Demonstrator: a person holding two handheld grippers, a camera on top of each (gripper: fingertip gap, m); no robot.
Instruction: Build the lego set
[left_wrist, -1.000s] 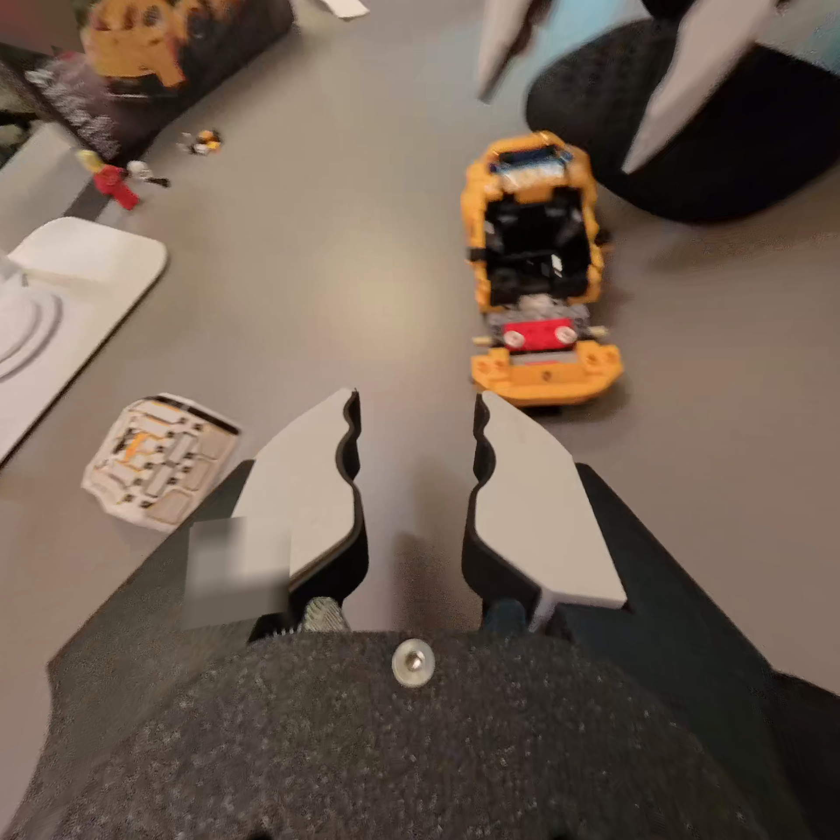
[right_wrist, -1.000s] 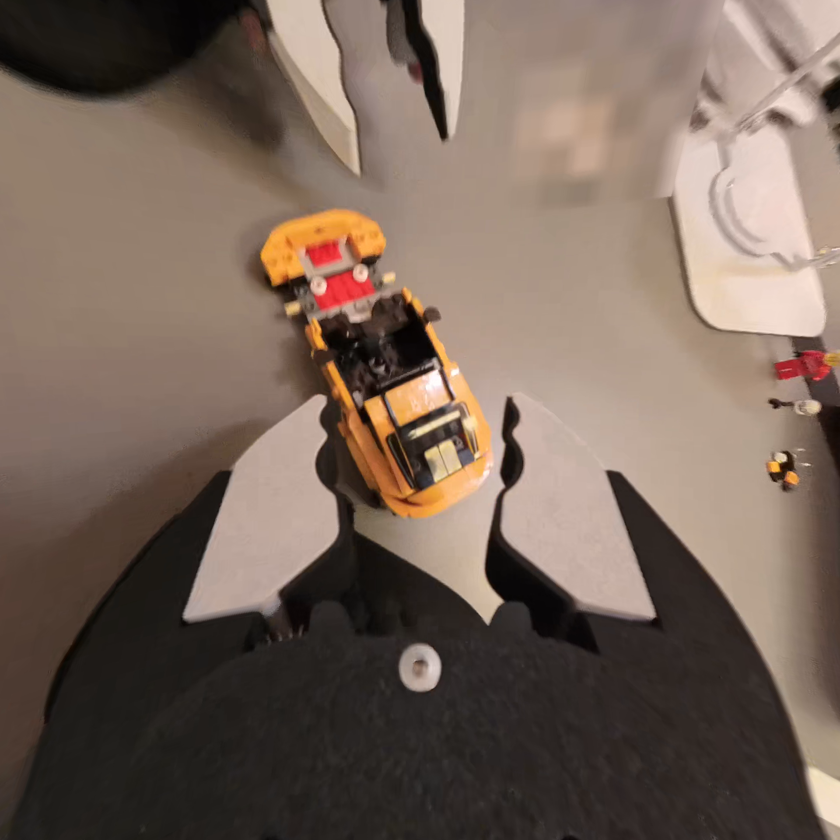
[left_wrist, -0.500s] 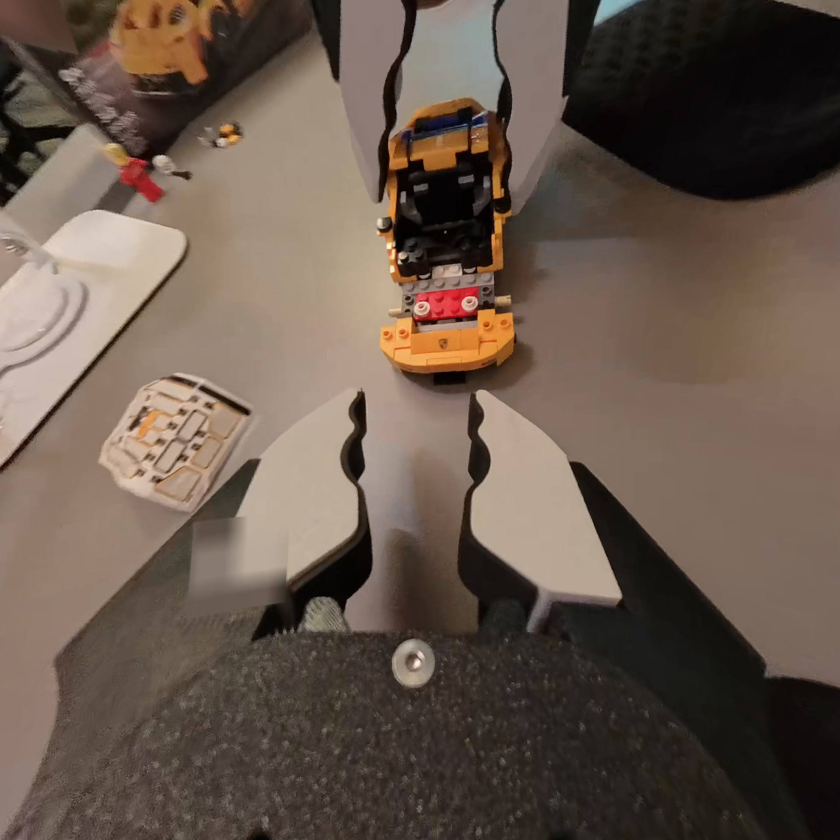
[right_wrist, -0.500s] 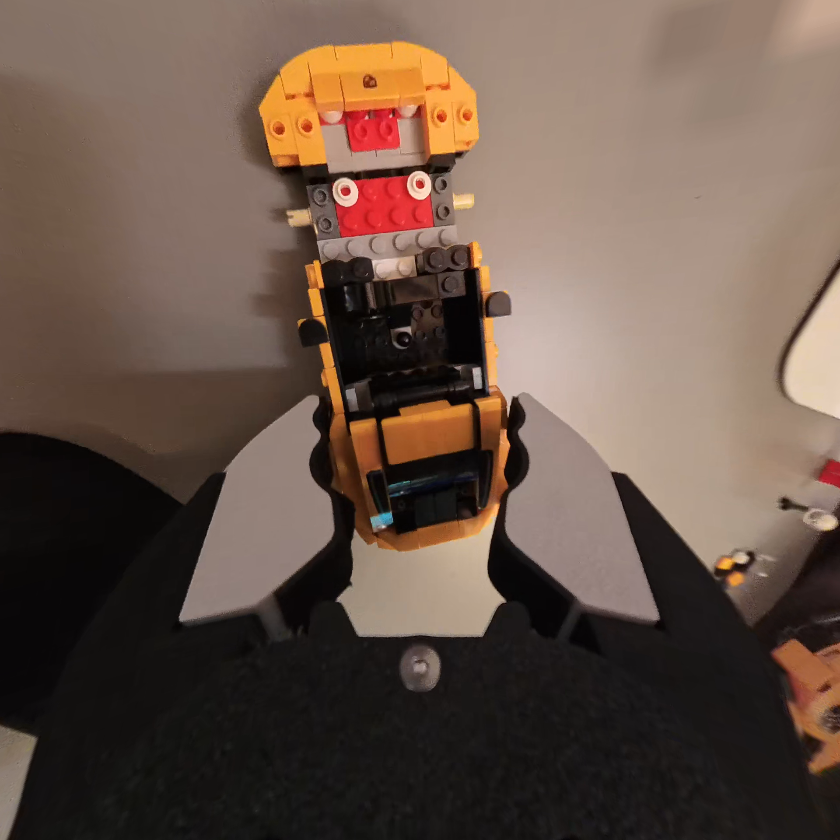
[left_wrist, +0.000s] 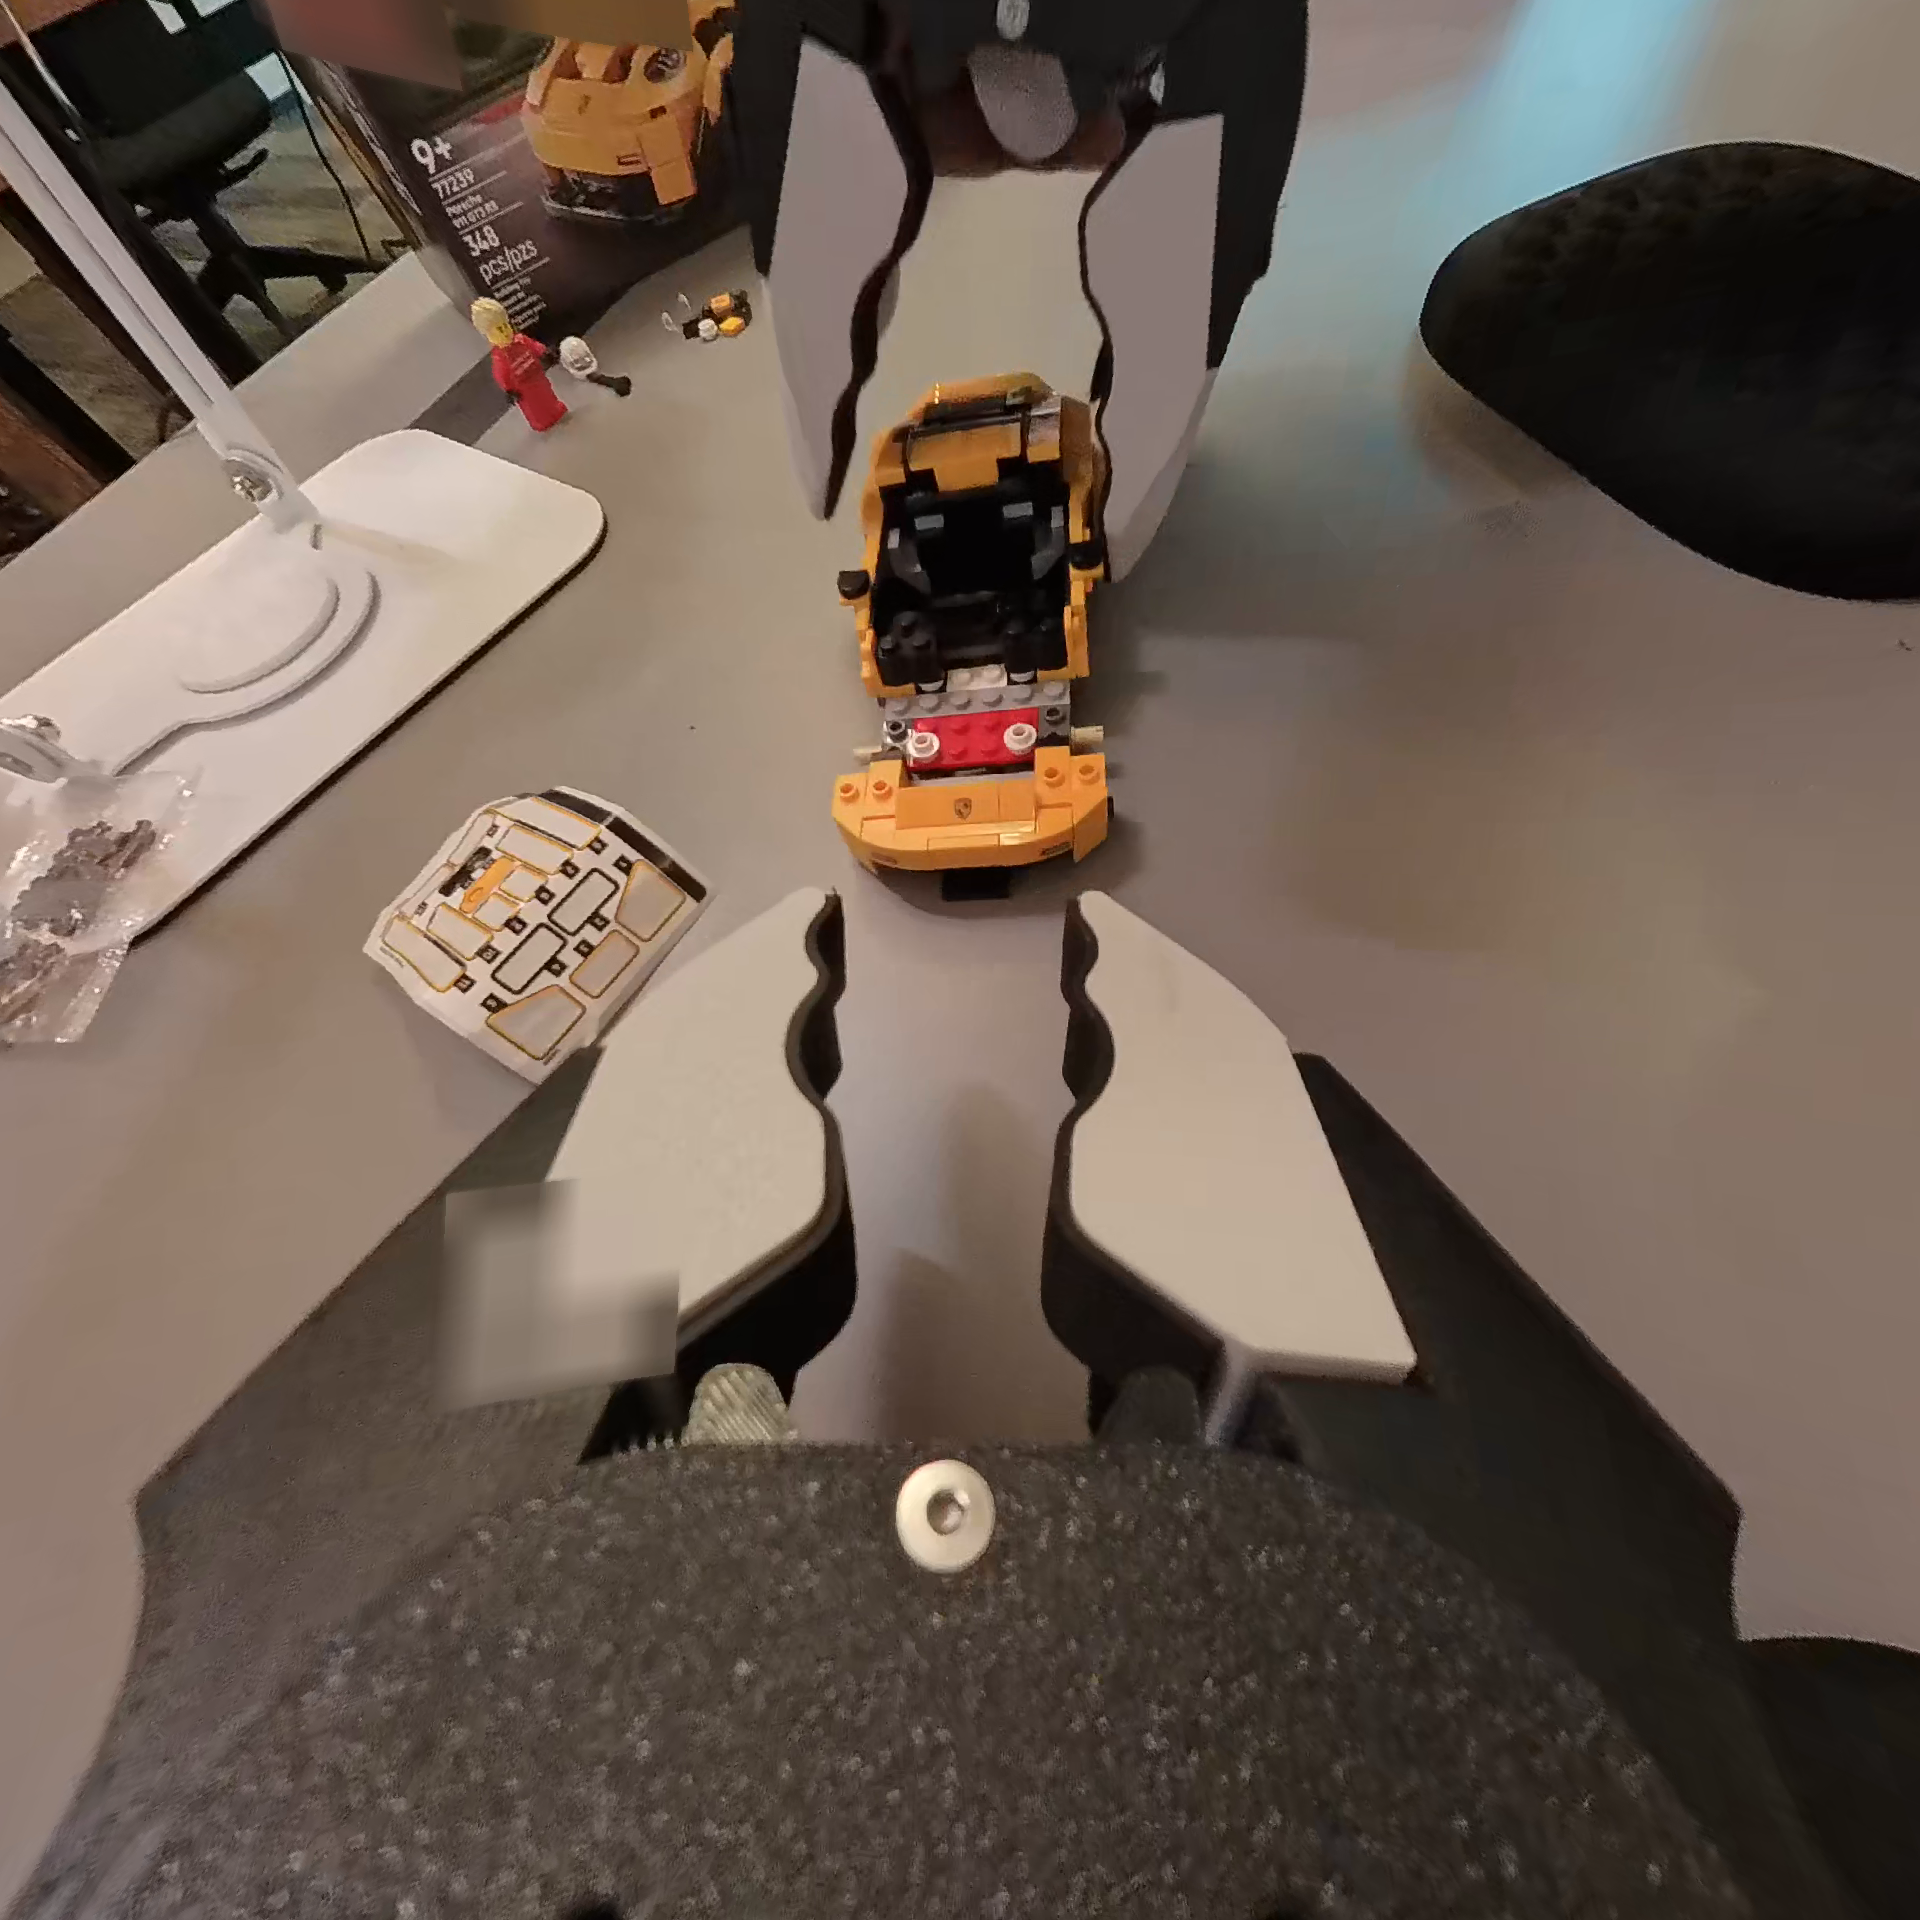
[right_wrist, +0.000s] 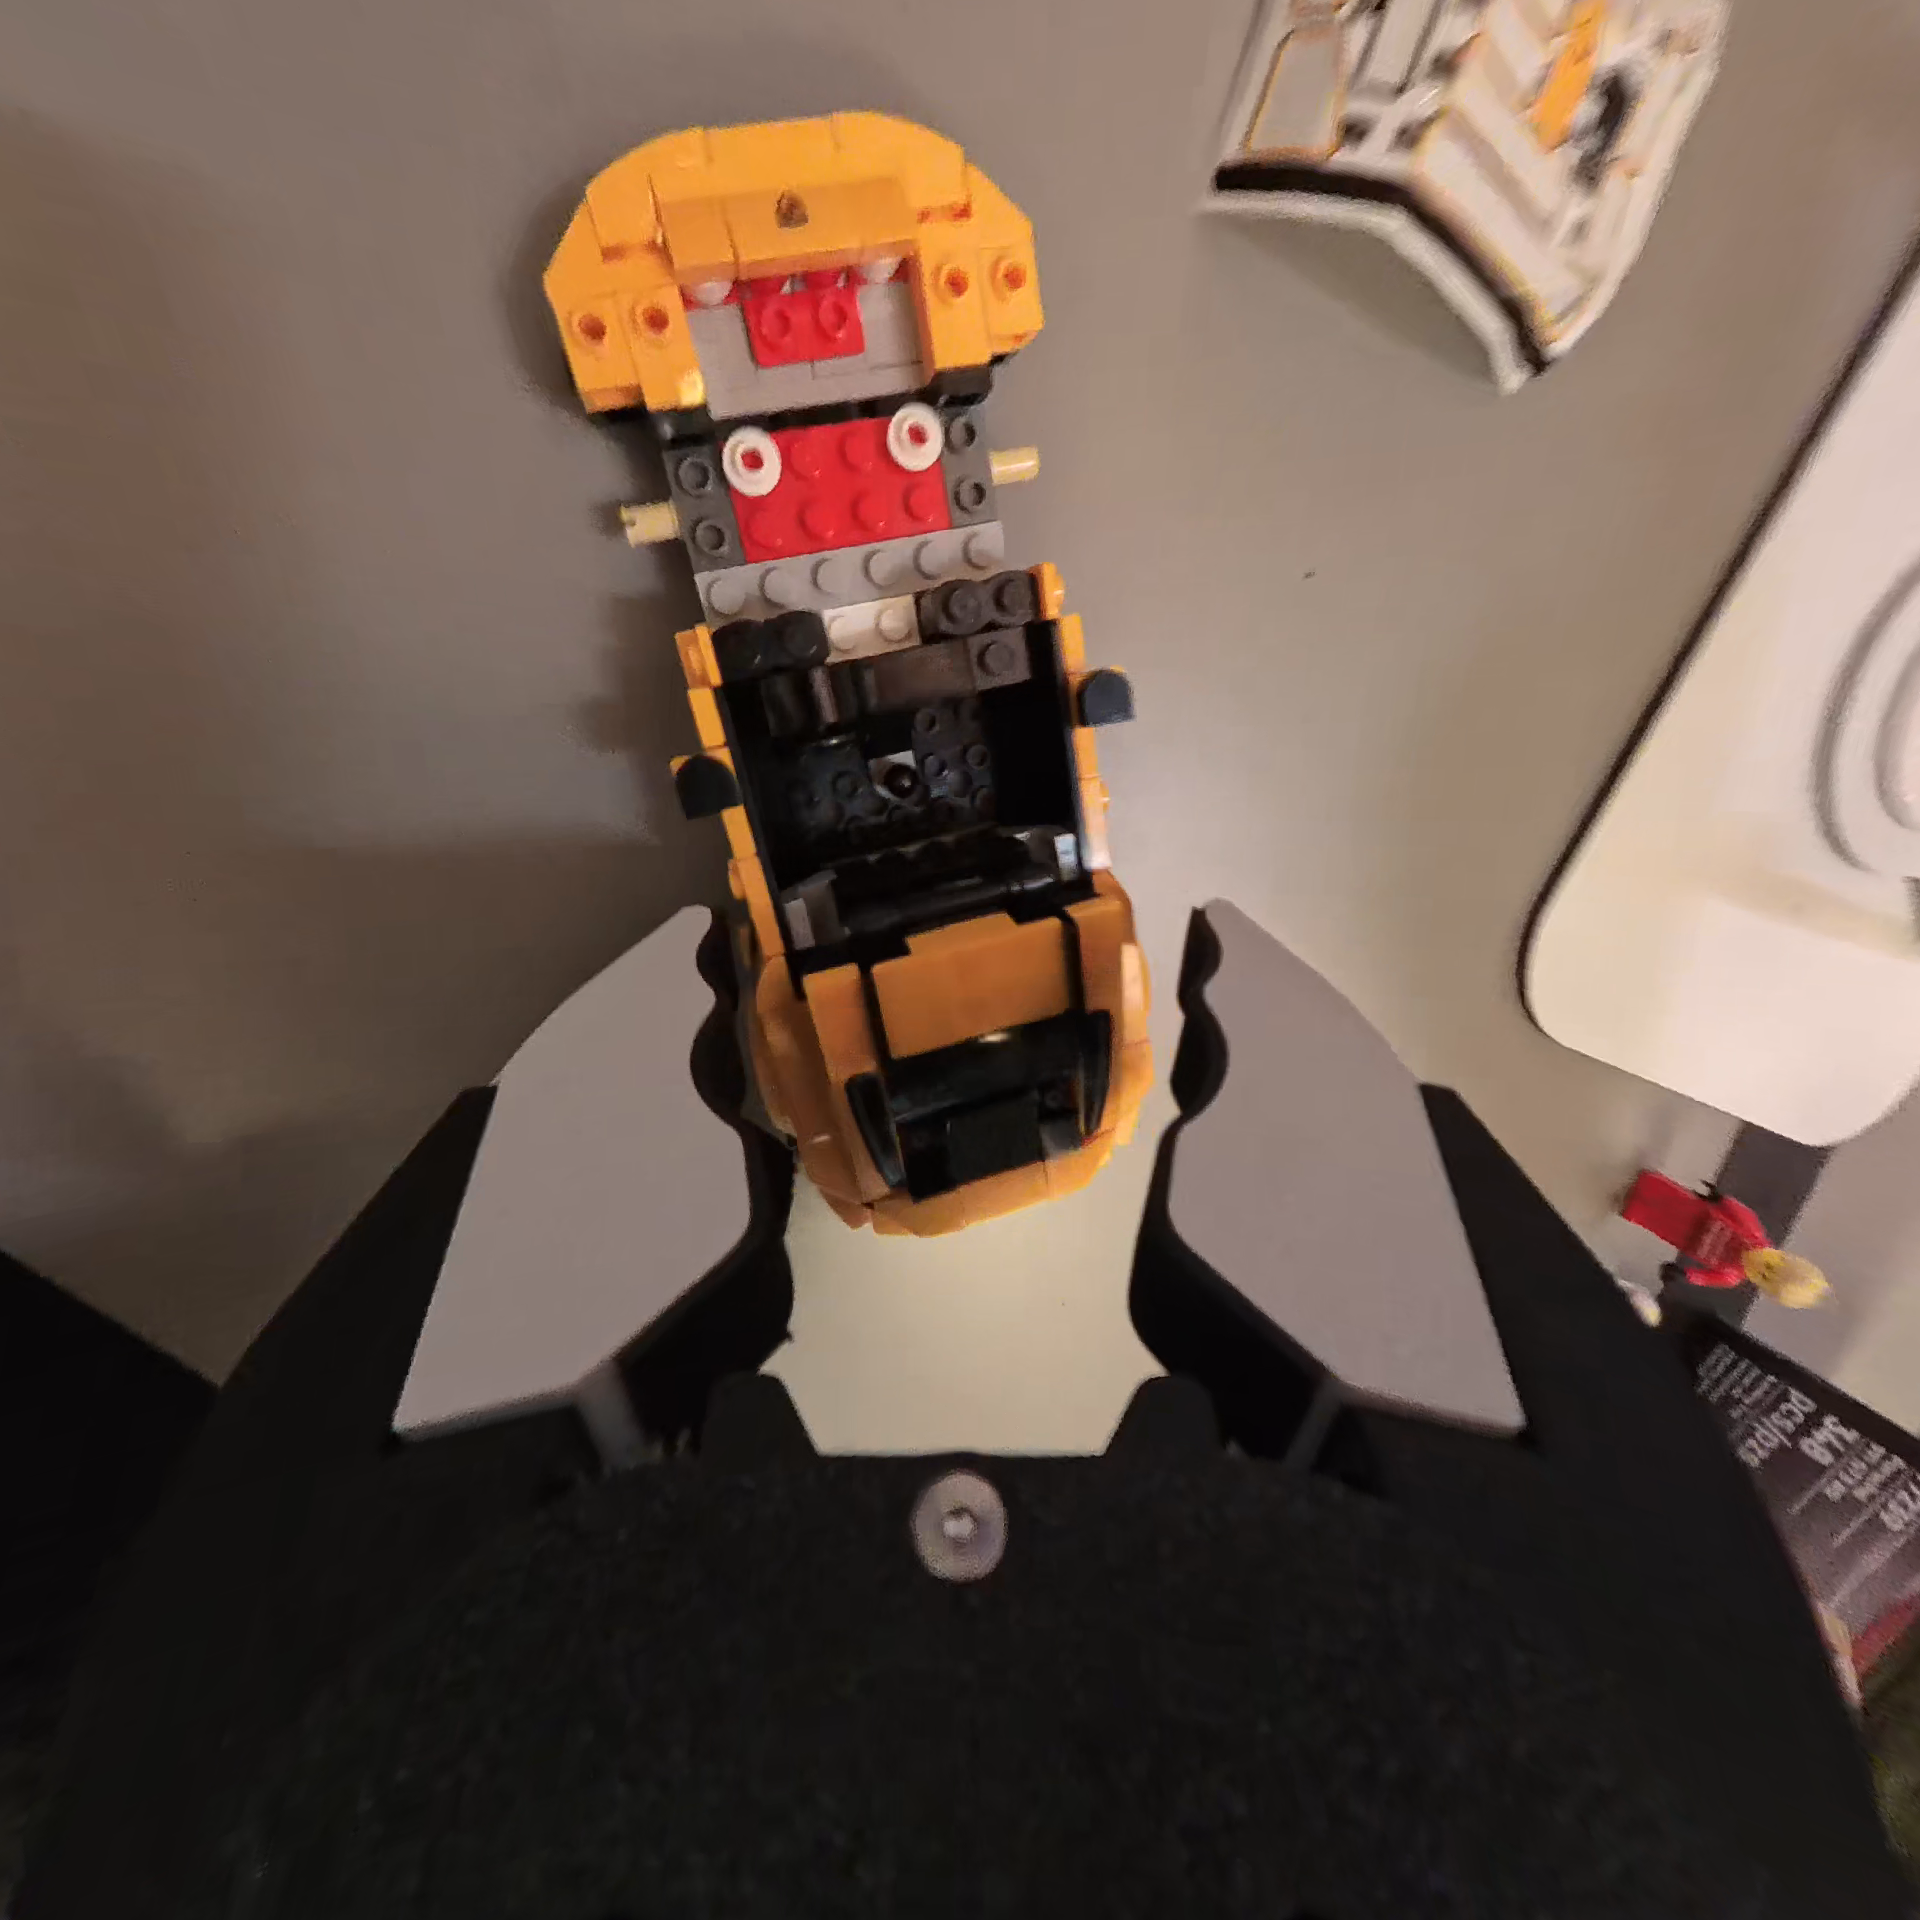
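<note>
Plainly, the right gripper (right_wrist: 951, 1023) stands with its jaws wide apart, straddling the rear of the orange lego car (right_wrist: 862, 727); the left-hand finger seems to lie against the bodywork, though blur there makes contact uncertain, and a clear gap shows at the other side, so nothing is clamped. Opposite it, the left gripper (left_wrist: 948, 914) is also open and empty, its tips just short of the car's front bumper, apart from it.

The car rests on the grey table (left_wrist: 1455, 935), lengthwise between the two grippers, with roof and bonnet missing: black cockpit open, red and grey plates bare at the front, two tan axle pins sticking out at the sides with no wheels on them.

As a judgement, the model is light and rigid as a block but brittle at its joints; a squeeze across the thin cockpit walls or the overhanging bumper could pop pieces loose. The solid orange rear, where the right gripper now sits, looks the safest hold, with pressure across the flanks and kept modest, since smooth plastic may slip on smooth fingers.

Counted outward: one car, one sticker sheet (left_wrist: 535, 930) beside the left gripper, one white lamp base (left_wrist: 416, 561), one clear bag of dark parts (left_wrist: 62, 894), one red minifigure (left_wrist: 525, 364), one small cluster of loose bits (left_wrist: 717, 312), one set box (left_wrist: 540, 177), and one dark rounded cushion-like object (left_wrist: 1704, 353).
</note>
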